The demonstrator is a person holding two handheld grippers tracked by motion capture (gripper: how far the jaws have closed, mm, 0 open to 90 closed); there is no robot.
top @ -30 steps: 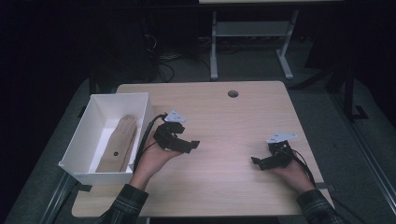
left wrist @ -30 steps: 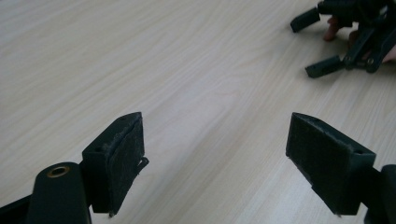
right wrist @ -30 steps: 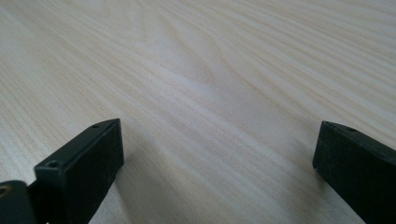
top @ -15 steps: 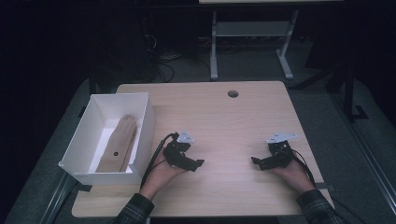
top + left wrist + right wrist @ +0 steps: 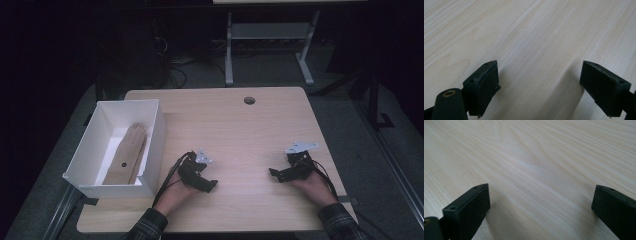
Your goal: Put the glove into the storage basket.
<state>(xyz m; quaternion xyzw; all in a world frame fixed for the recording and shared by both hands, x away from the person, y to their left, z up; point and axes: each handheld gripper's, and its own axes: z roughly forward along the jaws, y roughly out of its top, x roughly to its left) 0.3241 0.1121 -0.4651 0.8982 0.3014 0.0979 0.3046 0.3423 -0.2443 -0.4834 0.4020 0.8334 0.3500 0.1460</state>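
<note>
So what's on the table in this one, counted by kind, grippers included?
White box: 1
Tan glove, lying in the box: 1
Black grippers: 2, left gripper and right gripper, both open
Total: 4

We note black two-jaw grippers (image 5: 212, 187) (image 5: 273, 173) topped by grey three-cornered plates (image 5: 300, 147), black cables (image 5: 169, 177), and dark plaid sleeves (image 5: 148, 227).
</note>
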